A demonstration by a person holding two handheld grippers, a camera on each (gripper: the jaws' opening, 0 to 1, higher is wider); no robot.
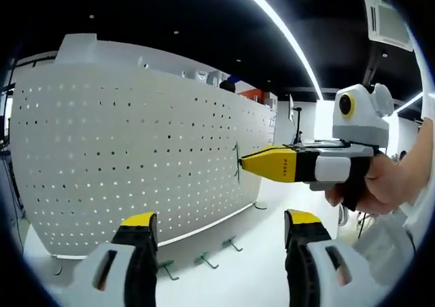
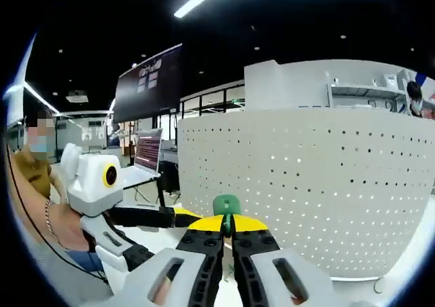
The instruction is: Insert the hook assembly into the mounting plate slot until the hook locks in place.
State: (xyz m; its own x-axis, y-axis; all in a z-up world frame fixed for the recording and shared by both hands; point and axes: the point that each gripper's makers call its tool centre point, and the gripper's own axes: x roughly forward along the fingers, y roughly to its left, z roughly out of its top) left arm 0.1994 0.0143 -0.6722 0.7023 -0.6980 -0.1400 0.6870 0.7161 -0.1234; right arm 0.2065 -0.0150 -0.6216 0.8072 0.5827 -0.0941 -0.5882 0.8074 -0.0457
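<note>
The small green metal hook [image 2: 226, 206] is pinched between the closed yellow-tipped jaws of the right gripper [image 2: 227, 233], its rounded end standing up above the tips in the right gripper view, with the white perforated mounting board [image 2: 319, 185] just behind it. The left gripper view shows the meeting from the side: the right gripper [image 1: 243, 162] is held level by a person's hand [image 1: 377, 185] and its yellow nose comes right up to the board [image 1: 129, 157], where a thin dark piece of the hook [image 1: 237, 163] lies against the holes; whether it is seated in a hole cannot be told. That view also takes in several spare green hooks [image 1: 204, 259] lying on the white tabletop [image 1: 245, 280] at the foot of the board. The left gripper [image 1: 221, 229] has its jaws wide apart with nothing between them. In the right gripper view the left gripper [image 2: 178, 218] reaches in from the left.
</note>
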